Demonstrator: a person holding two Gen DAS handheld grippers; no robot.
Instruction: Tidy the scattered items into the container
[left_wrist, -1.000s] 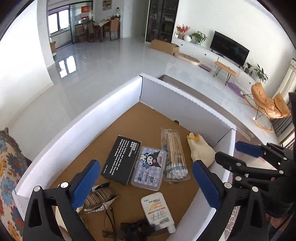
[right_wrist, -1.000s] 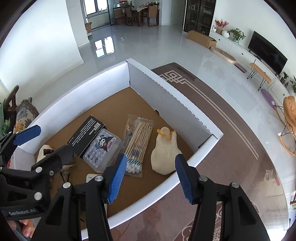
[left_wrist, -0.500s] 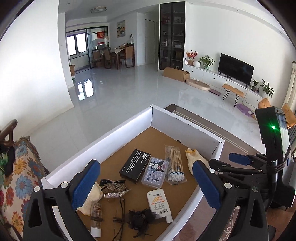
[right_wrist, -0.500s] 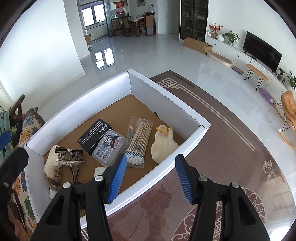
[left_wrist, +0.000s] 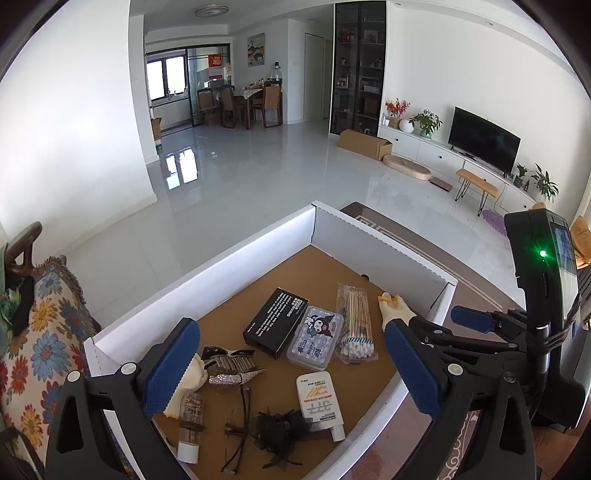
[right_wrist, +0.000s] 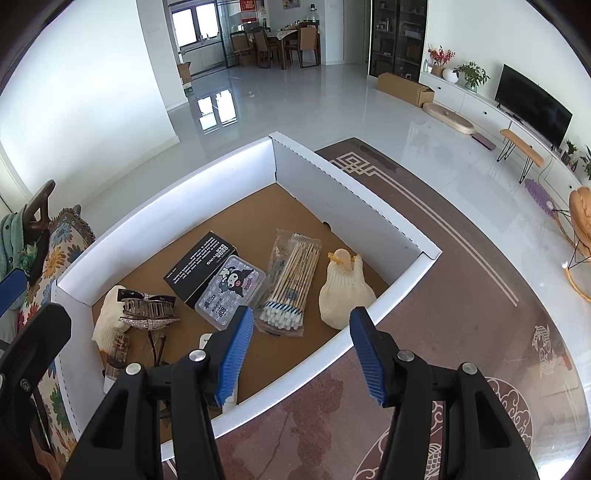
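The shallow white cardboard box with a brown floor (left_wrist: 236, 258) fills the lower middle of both views, every item lying inside it; in the left wrist view the left gripper (left_wrist: 291, 363) stands apart and empty, and at lower centre a white sunscreen tube (left_wrist: 320, 404), black hair bow (left_wrist: 279, 430) and thin-framed glasses (left_wrist: 236, 432) show plainly; the right wrist view hides most of these behind the right gripper (right_wrist: 301, 354), also apart and empty, but shows the whole cream knitted glove (right_wrist: 343, 291) at centre right.
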